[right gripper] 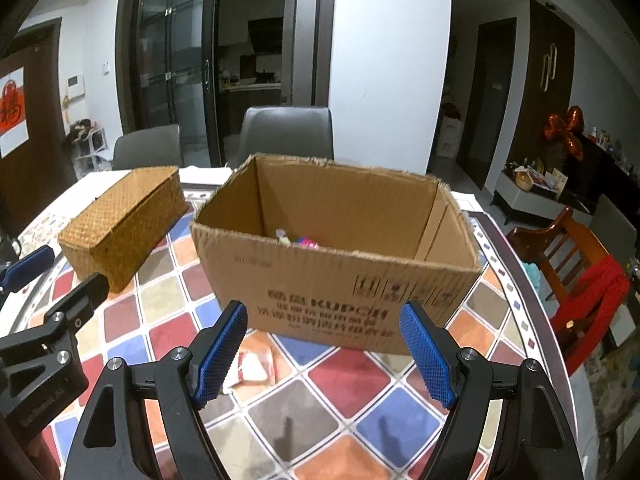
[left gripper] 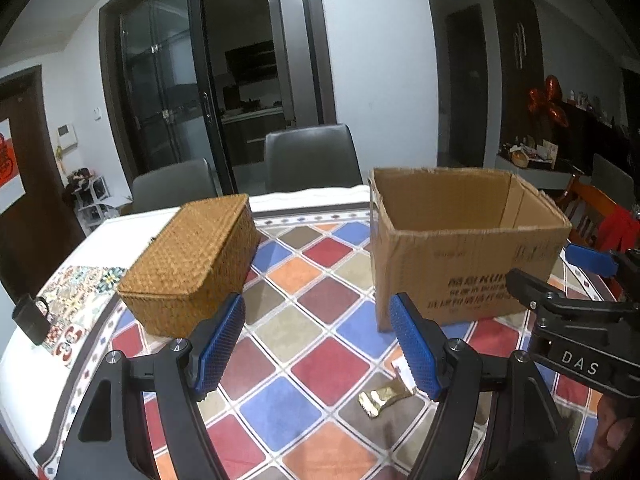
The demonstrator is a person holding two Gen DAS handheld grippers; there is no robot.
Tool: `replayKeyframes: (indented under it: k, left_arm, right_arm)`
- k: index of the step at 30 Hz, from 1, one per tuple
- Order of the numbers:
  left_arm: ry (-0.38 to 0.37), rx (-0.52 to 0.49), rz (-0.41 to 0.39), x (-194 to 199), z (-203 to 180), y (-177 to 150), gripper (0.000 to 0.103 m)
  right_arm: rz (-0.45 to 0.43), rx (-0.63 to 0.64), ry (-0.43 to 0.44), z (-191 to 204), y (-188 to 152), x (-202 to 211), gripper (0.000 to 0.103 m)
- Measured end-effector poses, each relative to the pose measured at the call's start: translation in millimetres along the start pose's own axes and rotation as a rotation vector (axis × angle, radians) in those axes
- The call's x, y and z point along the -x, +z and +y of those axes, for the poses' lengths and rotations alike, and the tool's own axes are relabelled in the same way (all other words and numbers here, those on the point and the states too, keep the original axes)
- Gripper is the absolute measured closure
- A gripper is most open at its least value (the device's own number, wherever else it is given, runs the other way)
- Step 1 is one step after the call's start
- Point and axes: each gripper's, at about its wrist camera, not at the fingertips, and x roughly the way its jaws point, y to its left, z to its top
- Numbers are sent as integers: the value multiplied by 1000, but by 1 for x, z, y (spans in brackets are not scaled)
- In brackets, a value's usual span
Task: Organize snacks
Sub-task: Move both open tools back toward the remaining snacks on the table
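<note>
While some snacks already lie in the cardboard box (right gripper: 336, 264), two packets wait outside it, so I judge the sorting partly done.
Beside the box sits the shut wicker basket (left gripper: 192, 264); before it, a gold packet (left gripper: 384, 398) and pale packet (right gripper: 252, 368), under the spread, empty left gripper (left gripper: 316, 350) and right gripper (right gripper: 322, 354).

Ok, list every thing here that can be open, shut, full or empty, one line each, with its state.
cardboard box: open top, upright, a few snacks inside
wicker basket: lid shut
gold packet: loose on the tablecloth, not held
pale packet: loose on the tablecloth, not held
left gripper: open, empty
right gripper: open, empty
black mug: upright, contents hidden
</note>
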Motion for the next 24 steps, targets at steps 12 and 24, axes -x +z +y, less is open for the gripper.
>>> replayKeyframes:
  k: [12,24]
  left_arm:
    - [-58,-48,75,-25,-6,-36,29]
    - [-176,-126,150,-52,-22,-65,29]
  right_arm:
    - [83,31,23,12,-24,-25,23]
    - [153,55,49,24,-41,-55,23]
